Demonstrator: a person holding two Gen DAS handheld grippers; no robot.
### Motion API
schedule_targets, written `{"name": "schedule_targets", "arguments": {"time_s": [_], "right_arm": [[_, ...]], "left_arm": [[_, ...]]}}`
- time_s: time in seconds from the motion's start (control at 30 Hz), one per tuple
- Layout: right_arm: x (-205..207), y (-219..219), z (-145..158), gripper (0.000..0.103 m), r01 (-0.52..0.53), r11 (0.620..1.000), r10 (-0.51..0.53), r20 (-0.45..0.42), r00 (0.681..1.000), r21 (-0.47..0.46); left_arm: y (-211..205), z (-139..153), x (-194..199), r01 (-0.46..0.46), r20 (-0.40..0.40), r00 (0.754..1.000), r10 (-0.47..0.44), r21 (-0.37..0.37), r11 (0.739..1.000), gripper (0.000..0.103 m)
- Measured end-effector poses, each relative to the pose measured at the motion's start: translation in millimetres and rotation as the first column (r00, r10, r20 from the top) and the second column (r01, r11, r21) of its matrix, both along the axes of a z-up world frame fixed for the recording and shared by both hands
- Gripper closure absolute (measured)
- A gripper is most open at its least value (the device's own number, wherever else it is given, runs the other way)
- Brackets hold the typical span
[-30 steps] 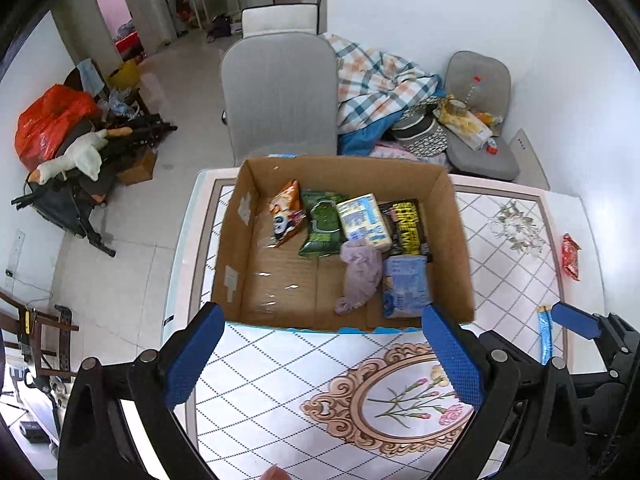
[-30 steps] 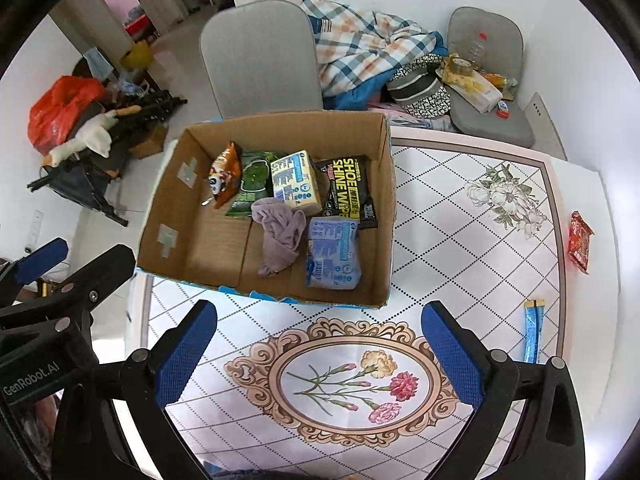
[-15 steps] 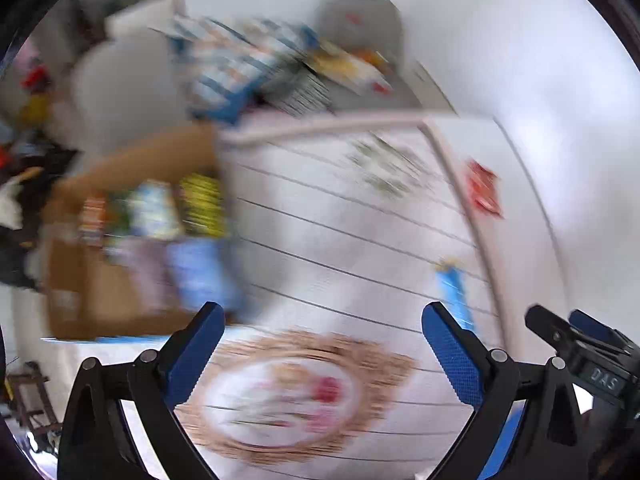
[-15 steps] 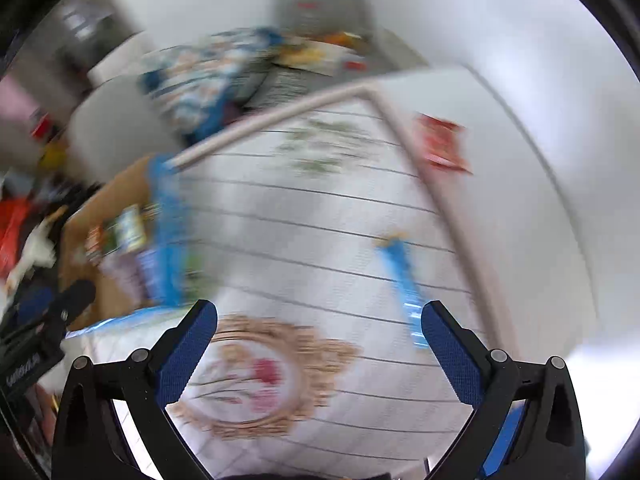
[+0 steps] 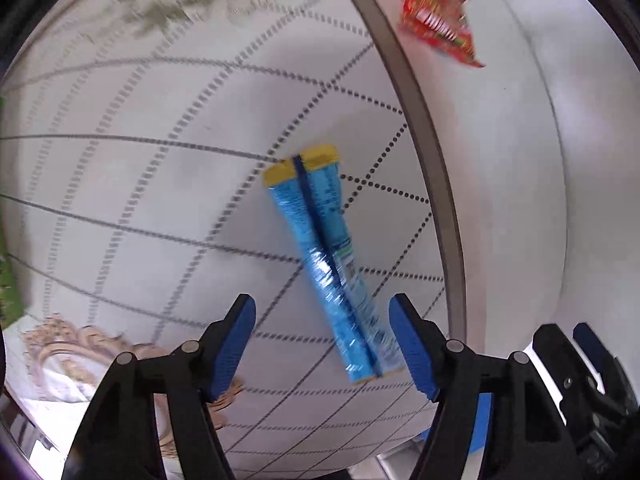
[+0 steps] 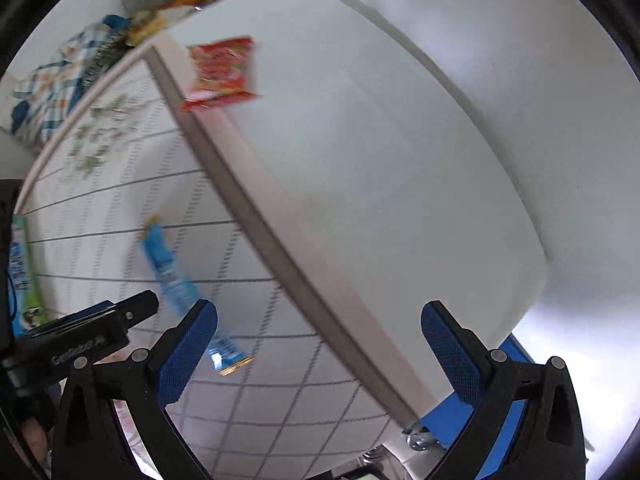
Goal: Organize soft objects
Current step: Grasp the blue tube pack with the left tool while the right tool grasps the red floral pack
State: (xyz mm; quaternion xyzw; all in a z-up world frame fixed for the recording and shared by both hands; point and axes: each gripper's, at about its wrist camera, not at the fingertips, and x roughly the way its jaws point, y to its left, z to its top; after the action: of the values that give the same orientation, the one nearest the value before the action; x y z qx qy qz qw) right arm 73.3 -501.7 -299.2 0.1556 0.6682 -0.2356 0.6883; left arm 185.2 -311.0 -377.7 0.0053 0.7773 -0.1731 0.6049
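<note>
Left hand-held gripper [image 5: 322, 346] lowered, closing around blue packet [image 5: 330, 264]

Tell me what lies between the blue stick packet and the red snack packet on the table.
Left wrist view: between the blue stick packet and the red snack packet lie only patterned tablecloth, its grey border band and bare white tabletop.

Motion blur smears the print on the red snack packet [image 5: 436, 12] at the far right of the tabletop [image 6: 360, 160], so its wording cannot be read. The blue sachet [image 6: 176, 280] has its near end partly hidden behind a gripper finger [image 6: 184, 352] in the right wrist view. The floral pattern [image 5: 180, 4] far off is blurred.
</note>
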Motion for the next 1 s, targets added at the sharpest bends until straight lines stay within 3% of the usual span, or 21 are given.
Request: {"name": "schedule_targets", "arguments": {"time_s": [0.1,0.17,0.2,0.23,0.37,0.63,0.8,0.87,1.0], "right_arm": [[4,-12,-13,0.000,0.011,1.000,-0.011,-0.014,1.000,0.023],[10,-17,-18,0.000,0.008,0.999,-0.007,-0.020,1.000,0.033],[14,-18,-20,0.000,0.004,0.999,-0.003,-0.023,1.000,0.033],[20,-16,-19,0.000,0.000,0.999,0.001,-0.023,1.000,0.034],[47,-18,-12,0.000,-0.026,0.998,0.026,-0.005,1.000,0.052],[135,-25,-15,0.000,-0.081,0.991,0.078,0.034,0.996,0.105],[210,-40,-47,0.000,-0.065,0.983,0.063,0.021,0.998,0.173],[235,-45,-63,0.000,-0.048,0.978,0.049,-0.001,0.999,0.202],[266,-50,-91,0.000,-0.012,0.972,0.029,-0.068,0.997,0.236]], "left_arm": [[-10,-15,0,-0.014,-0.041,0.999,0.014,0.001,1.000,0.037],[-20,-21,-2,0.015,-0.047,0.999,-0.014,0.022,1.000,0.057],[-26,-19,-3,0.039,-0.028,0.999,-0.038,0.038,0.999,0.059],[-30,-18,-4,0.064,-0.019,0.998,-0.063,0.035,0.997,0.070],[-32,-11,4,0.110,0.026,0.993,-0.112,0.069,0.991,0.082],[10,9,79,0.017,0.147,0.988,-0.037,0.136,0.991,0.084],[24,14,113,-0.039,0.174,0.985,0.014,0.137,0.990,0.084],[26,11,122,-0.044,0.166,0.986,0.023,0.122,0.992,0.083],[42,-8,139,-0.081,0.047,0.996,0.078,0.087,0.993,0.077]]}}
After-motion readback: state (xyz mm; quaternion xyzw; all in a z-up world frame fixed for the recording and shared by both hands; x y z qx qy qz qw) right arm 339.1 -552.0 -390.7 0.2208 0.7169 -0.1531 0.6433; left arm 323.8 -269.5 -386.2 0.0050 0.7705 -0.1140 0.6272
